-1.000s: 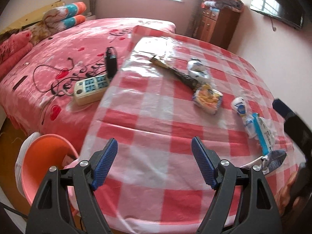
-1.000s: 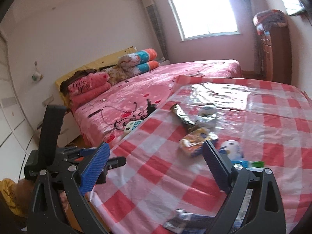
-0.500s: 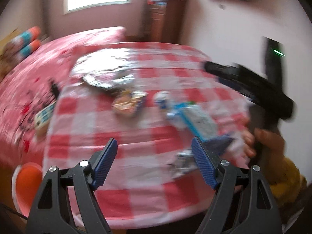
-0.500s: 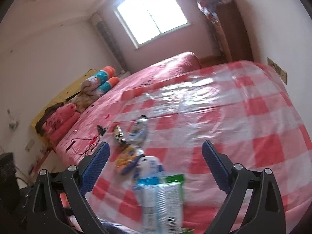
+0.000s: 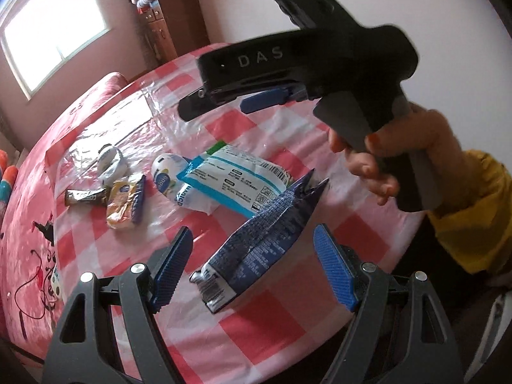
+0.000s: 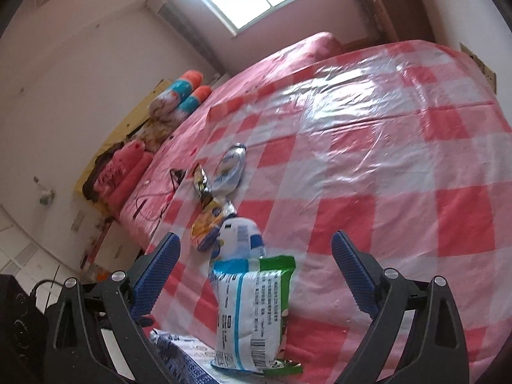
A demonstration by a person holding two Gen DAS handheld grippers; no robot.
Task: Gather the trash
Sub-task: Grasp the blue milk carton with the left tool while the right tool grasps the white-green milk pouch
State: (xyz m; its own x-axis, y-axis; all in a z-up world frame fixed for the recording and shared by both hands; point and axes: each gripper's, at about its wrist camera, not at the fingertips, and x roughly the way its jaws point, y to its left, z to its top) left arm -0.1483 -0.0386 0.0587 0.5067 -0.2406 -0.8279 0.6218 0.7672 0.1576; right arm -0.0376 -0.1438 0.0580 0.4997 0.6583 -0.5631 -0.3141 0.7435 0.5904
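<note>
Two grippers are converging on the litter strewn over the checked tablecloth, each with its jaws standing wide apart and nothing between the pads. The left gripper is hanging right over a crumpled dark blue wrapper, which is lying between its fingers without touching either one; the wrapper's long axis is running diagonally, from its sealed end by the left finger up and away toward the right. Judging by that slant, the left hand is needing some roll before the fingers can close across the narrow width.

Meanwhile the right gripper is pointing along the white, blue and green packet, whose length is lying almost in line with the fingers, so a pinch across its sides is looking straightforward. A white pouch is touching its far end, with smaller wrappers lying beyond. Of the two hands, the left is the nearer to the blue wrapper and the right to the packet.
</note>
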